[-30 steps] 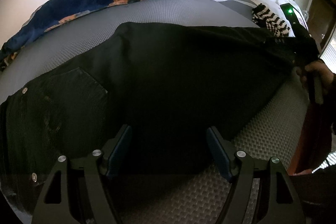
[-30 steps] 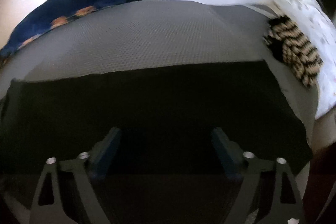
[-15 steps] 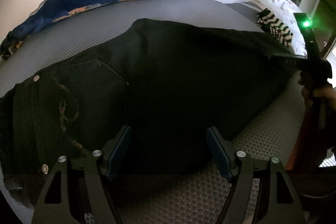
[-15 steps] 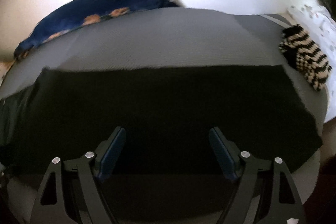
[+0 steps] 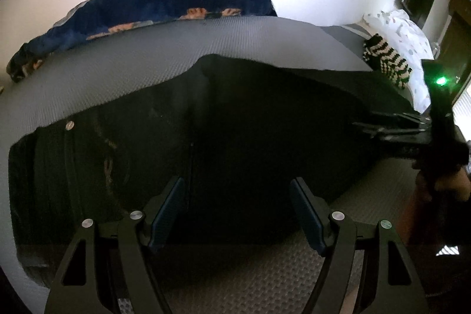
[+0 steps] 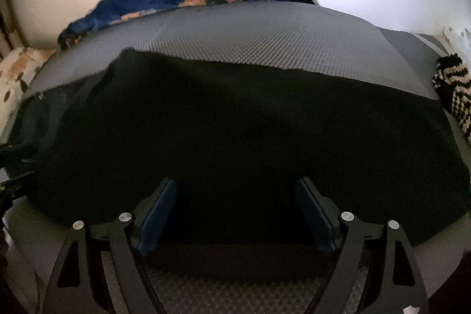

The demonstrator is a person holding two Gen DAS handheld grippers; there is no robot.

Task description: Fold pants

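The left gripper [image 5: 237, 211] stands released, its blue pads spread wide with nothing pinched between them; only dark cloth lies beyond and below the tips. The right gripper [image 6: 235, 211] is likewise spread and holds nothing, though its jaws have just been closing a little, with cloth under them but none clamped.

Both sets of tongs hang over the near edge of the grey textured mattress [image 5: 164, 58], pointing steeply down at the black pants [image 5: 265, 131]. The pants lie flat along that near edge, their long axis running side to side across both views. In the left wrist view the waistband end, with its metal rivet [image 5: 69, 125] and a back pocket, sits toward the left edge, so the left gripper is nearer the waist. In the right wrist view the leg runs out toward the right edge and ends in a cut hem close to a striped knit item [image 6: 454, 96], so the right gripper is nearer the cuffs.

A blue patterned blanket [image 5: 153, 11] is bunched along the far edge, well apart from the pants.

Judging by this layout, a lengthwise fold would bring hem toward waist, and the right gripper looks the better placed to carry it
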